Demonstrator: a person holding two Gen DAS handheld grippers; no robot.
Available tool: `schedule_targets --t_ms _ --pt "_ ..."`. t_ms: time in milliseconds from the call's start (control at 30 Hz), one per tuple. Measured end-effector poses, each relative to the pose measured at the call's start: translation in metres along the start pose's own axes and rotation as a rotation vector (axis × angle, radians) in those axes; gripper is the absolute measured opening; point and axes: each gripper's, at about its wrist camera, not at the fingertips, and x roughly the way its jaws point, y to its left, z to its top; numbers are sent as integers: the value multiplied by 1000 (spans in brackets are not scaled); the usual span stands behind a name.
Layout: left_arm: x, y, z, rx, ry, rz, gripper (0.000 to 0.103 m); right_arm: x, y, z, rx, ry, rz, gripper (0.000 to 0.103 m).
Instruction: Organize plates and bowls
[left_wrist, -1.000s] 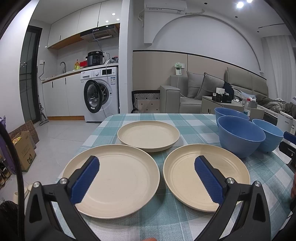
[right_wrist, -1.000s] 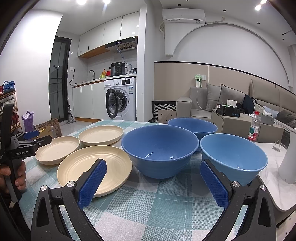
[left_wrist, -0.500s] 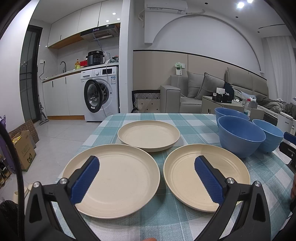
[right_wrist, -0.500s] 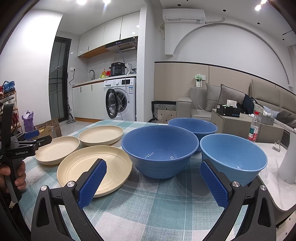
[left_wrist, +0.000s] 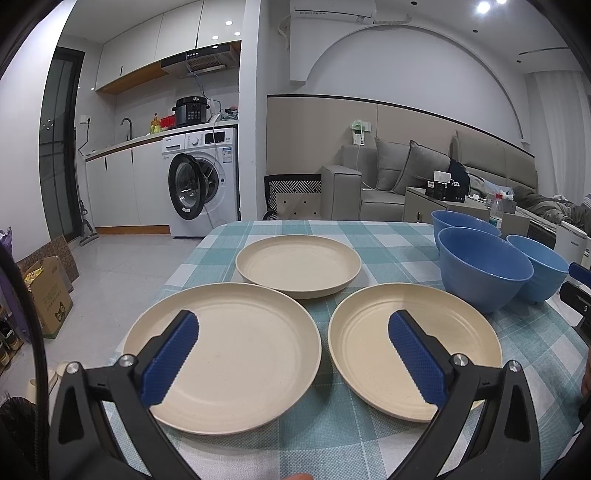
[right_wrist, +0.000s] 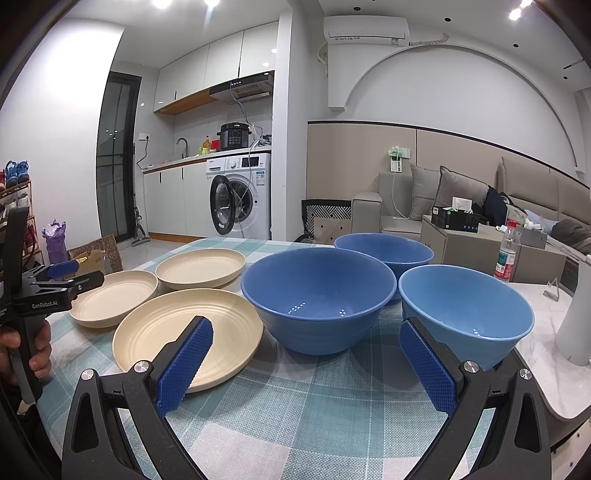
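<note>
Three cream plates lie apart on the checked tablecloth: a near-left plate (left_wrist: 236, 354), a near-right plate (left_wrist: 373, 343) and a far plate (left_wrist: 299, 264). Three blue bowls stand to their right: a middle bowl (right_wrist: 317, 291), a far bowl (right_wrist: 384, 249) and a lighter right bowl (right_wrist: 465, 310). My left gripper (left_wrist: 291, 330) hovers open above the two near plates, holding nothing. My right gripper (right_wrist: 304, 339) hangs open in front of the middle and right bowls, empty. In the right wrist view the left gripper (right_wrist: 61, 275) shows at the far left, held by a hand (right_wrist: 35, 350).
The table (right_wrist: 295, 413) with the teal checked cloth ends on the right at a white marble surface (right_wrist: 565, 365) with a white post. A water bottle (right_wrist: 506, 254) stands behind the bowls. A washing machine, a sofa and a cardboard box lie beyond the table.
</note>
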Motion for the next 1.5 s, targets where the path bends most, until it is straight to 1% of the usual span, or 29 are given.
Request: schedule_targets --t_ms 167,267,433,567,767,933,1067,1133,1233,1400,1500 --pt "-3 -3 -1 12 -12 -5 103 5 0 -3 4 10 -4 103" --pt "-3 -5 1 12 5 -19 103 10 -3 -2 7 14 0 103" --pt "-9 -8 7 18 4 -28 103 6 0 2 1 35 -17 103" --pt "-12 -7 11 14 4 -33 103 1 -1 11 17 39 -1 103" --pt "-12 -4 24 -14 24 -36 103 -6 3 32 22 39 21 103" --pt "-13 0 37 -31 31 -42 103 -13 13 50 -2 28 42 103" --pt "-13 2 46 -28 35 -38 103 -16 19 70 17 32 88 103" --pt "-13 4 51 -26 42 -42 103 -16 23 78 16 34 94 103" --pt "-13 6 54 -29 44 -28 103 -14 28 91 9 36 101 103" --pt "-6 13 64 -37 80 -19 103 -4 34 112 16 55 134 103" --pt "-4 16 71 -39 81 -8 103 2 40 121 7 60 132 103"
